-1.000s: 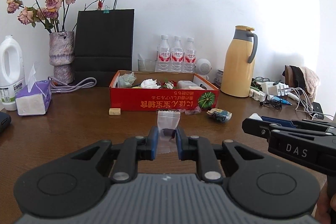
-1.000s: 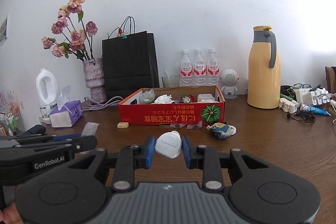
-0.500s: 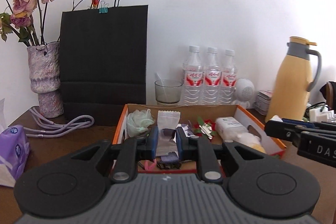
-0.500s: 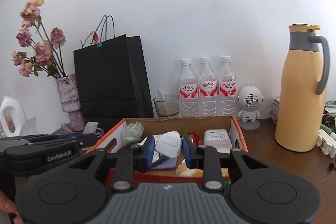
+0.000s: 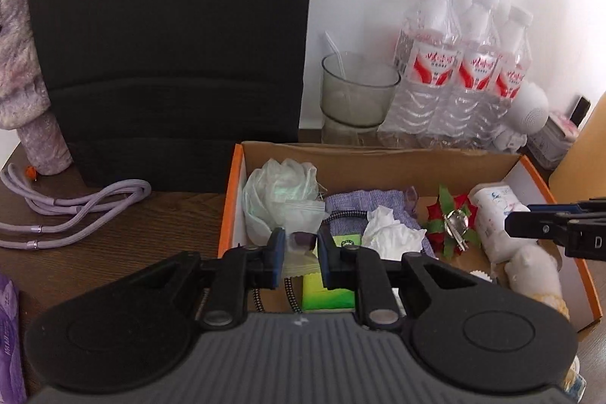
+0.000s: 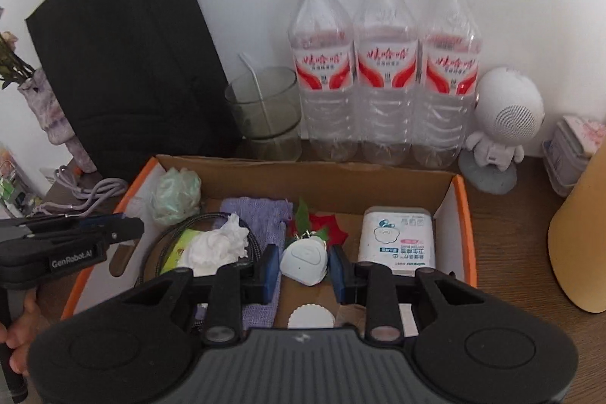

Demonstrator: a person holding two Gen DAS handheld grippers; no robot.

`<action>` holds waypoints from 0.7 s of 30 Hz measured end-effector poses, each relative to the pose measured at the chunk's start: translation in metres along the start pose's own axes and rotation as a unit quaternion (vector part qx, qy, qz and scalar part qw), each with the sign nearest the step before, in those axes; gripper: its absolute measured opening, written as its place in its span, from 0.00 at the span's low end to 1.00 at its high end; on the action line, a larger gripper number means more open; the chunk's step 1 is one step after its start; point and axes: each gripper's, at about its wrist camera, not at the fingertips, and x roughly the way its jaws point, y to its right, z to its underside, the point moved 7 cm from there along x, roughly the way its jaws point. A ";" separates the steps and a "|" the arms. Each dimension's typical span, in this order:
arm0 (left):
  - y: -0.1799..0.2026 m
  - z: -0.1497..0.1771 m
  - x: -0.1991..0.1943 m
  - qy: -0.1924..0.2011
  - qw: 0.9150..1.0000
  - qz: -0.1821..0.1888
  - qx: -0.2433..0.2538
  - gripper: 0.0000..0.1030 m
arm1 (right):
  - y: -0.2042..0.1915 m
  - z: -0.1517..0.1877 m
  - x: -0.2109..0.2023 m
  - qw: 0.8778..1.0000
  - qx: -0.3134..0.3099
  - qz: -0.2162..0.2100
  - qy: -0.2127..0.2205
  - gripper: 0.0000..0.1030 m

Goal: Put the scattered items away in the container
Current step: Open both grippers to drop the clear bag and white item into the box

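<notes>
While both tongs hang over the box (image 6: 464, 214) | left tongs (image 5: 300, 254) pinch a bag (image 5: 299, 214), right tongs (image 6: 305, 265) pinch a white gadget (image 6: 304, 258) | step: drop-off | next: spread both, letting loads fall inside.

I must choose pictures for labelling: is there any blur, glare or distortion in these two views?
Left wrist view: slightly soft, wall overexposed, black bag nearly featureless. Right wrist view: sharper, bottle labels readable, fisheye bends the box rim; dark corners in both.

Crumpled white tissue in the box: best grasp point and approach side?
Pinch the raised crumpled peak of the white tissue from above. It sits on top of the pile in the cardboard box, whose walls and neighbouring clutter block a sideways approach. Soft folds should compress between the pads.
</notes>
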 end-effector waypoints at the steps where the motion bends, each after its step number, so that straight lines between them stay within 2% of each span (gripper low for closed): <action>1: 0.002 -0.001 0.007 -0.017 1.000 0.002 0.002 0.19 | 0.000 -0.001 0.009 1.000 0.001 -0.002 -0.027 0.26; 4: 0.004 0.004 0.023 -0.070 0.997 0.017 -0.007 0.19 | -0.005 0.003 0.035 0.996 -0.008 0.011 -0.087 0.27; 5: 0.004 0.007 0.027 -0.082 0.997 0.012 -0.008 0.19 | -0.006 0.004 0.042 0.995 -0.006 0.015 -0.098 0.27; 9: 0.002 0.011 0.034 -0.101 0.995 0.011 -0.004 0.20 | -0.006 0.015 0.064 0.991 -0.005 0.037 -0.129 0.27; 10: 0.001 0.011 0.035 -0.104 0.995 0.012 -0.007 0.24 | -0.005 0.017 0.067 0.990 -0.006 0.040 -0.134 0.27; 11: 0.000 0.010 0.034 -0.104 0.994 0.013 -0.011 0.27 | -0.005 0.018 0.069 0.990 -0.004 0.043 -0.136 0.27; 13: 0.000 0.008 0.032 -0.107 0.994 0.017 -0.012 0.44 | -0.004 0.018 0.067 0.989 0.000 0.050 -0.136 0.34; 14: 0.002 0.006 0.029 -0.108 0.994 0.024 -0.011 0.47 | -0.004 0.017 0.064 0.990 0.003 0.050 -0.135 0.40; 16: 0.008 0.004 0.021 -0.108 0.993 0.046 -0.007 0.57 | -0.004 0.012 0.051 0.991 0.011 0.041 -0.126 0.44; 18: 0.013 0.002 0.010 -0.105 0.993 0.048 -0.005 0.60 | -0.004 0.007 0.036 0.992 0.010 0.042 -0.118 0.50; 21: 0.017 0.000 -0.006 -0.101 0.994 0.028 -0.019 0.61 | -0.002 0.002 0.010 0.993 0.019 0.046 -0.105 0.57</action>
